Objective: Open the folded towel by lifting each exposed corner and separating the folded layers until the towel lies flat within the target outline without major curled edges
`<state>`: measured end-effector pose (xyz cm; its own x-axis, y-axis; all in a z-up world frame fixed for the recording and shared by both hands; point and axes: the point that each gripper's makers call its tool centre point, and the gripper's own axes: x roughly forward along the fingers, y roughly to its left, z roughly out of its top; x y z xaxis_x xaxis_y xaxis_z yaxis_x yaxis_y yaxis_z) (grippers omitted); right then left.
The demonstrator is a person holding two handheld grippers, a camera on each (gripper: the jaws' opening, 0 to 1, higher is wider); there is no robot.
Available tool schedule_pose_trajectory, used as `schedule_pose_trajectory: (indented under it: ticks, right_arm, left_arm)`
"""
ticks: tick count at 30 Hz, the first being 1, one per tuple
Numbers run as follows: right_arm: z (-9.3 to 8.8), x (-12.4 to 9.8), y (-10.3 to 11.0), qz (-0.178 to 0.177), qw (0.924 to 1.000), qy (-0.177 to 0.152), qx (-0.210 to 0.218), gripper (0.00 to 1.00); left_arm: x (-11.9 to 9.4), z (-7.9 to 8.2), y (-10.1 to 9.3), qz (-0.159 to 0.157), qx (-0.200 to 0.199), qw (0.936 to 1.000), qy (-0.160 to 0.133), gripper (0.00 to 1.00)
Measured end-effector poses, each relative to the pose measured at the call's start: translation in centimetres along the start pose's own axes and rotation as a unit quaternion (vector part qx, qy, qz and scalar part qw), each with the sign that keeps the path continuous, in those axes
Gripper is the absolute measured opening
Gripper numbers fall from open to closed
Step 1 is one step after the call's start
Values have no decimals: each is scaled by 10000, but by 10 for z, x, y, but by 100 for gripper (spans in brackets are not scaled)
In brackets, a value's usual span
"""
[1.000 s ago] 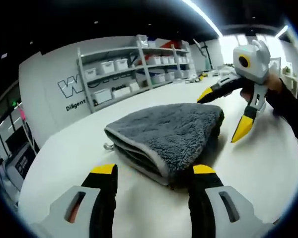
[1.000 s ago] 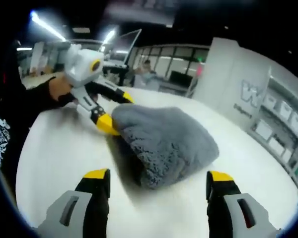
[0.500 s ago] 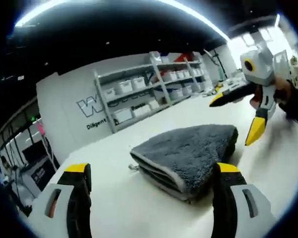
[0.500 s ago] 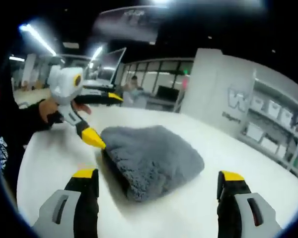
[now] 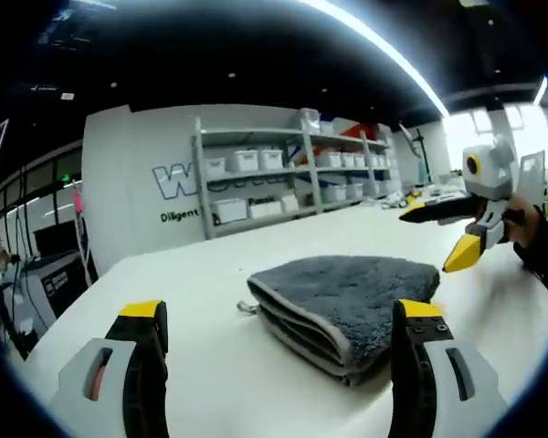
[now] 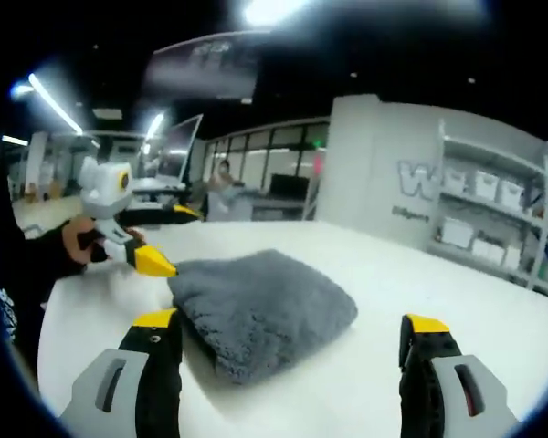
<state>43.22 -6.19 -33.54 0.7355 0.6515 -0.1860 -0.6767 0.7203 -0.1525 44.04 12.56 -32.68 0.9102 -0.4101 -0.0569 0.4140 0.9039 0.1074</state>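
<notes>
A grey plush towel (image 5: 347, 297) lies folded in several layers on the white table (image 5: 192, 292), its stacked edges and a small loop tag facing the left gripper view. My left gripper (image 5: 280, 315) is open, its yellow-tipped jaws spread wide in front of the folded edge. In the right gripper view the same towel (image 6: 260, 306) shows its rounded fold. My right gripper (image 6: 289, 321) is also open, just short of it. The right gripper (image 5: 438, 234) hovers open beyond the towel's far right corner. The left gripper (image 6: 171, 239), held in a hand, has one tip close to the towel's left edge.
Metal shelves (image 5: 283, 173) with white bins line the wall behind the table, beside a grey wall with lettering. A person (image 6: 221, 173) stands by desks in the background. Bare white tabletop (image 6: 374, 274) surrounds the towel on all sides.
Both views have dropped lower and drawn back from the towel. My left jaws have spread wider. The right gripper has moved away from the towel's corner. The towel has not moved.
</notes>
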Motion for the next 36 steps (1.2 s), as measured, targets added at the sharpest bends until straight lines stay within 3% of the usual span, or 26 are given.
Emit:
schedule_pose_trajectory:
  ticks: [5,13,15,17,18,19,22,29,34,36]
  right_arm:
    - [0,0,-3,-35,10000,20,5,100]
    - [13,-4,-11,-61,9999,76,-134,100]
    - [22,-7,-15,-65,9996,104,-263,100]
    - [31,-11,-20,-103,9992,102,-379,100]
    - [36,-13,-22,-121,9990,85,-429,100]
    - [41,-15,-24,-134,9988,59,-467,100]
    - [51,-19,-28,-124,9984,15,-545,100]
    - [72,-29,-36,-141,9965,77,-822,100]
    - [91,-38,-48,-118,9918,343,-1226,100]
    - [101,-42,-54,-180,9879,412,-1483,100]
  left_arm:
    - [-8,10,2,-23,-337,9993,-163,100]
    - [-24,2,-16,-255,-794,9965,61,100]
    - [-30,-2,-22,-316,-1586,9866,202,100]
    - [-35,-1,-27,-372,-2354,9711,159,100]
    - [-36,0,-27,-349,-2500,9675,122,100]
    - [-38,-1,-27,-311,-2595,9652,109,100]
    - [-41,-4,-24,-201,-2560,9664,125,100]
    - [-44,0,-17,-78,-2885,9574,61,99]
    - [-47,20,-16,-181,-3622,9316,-245,98]
    - [-52,27,-17,-243,-3938,9178,-446,95]
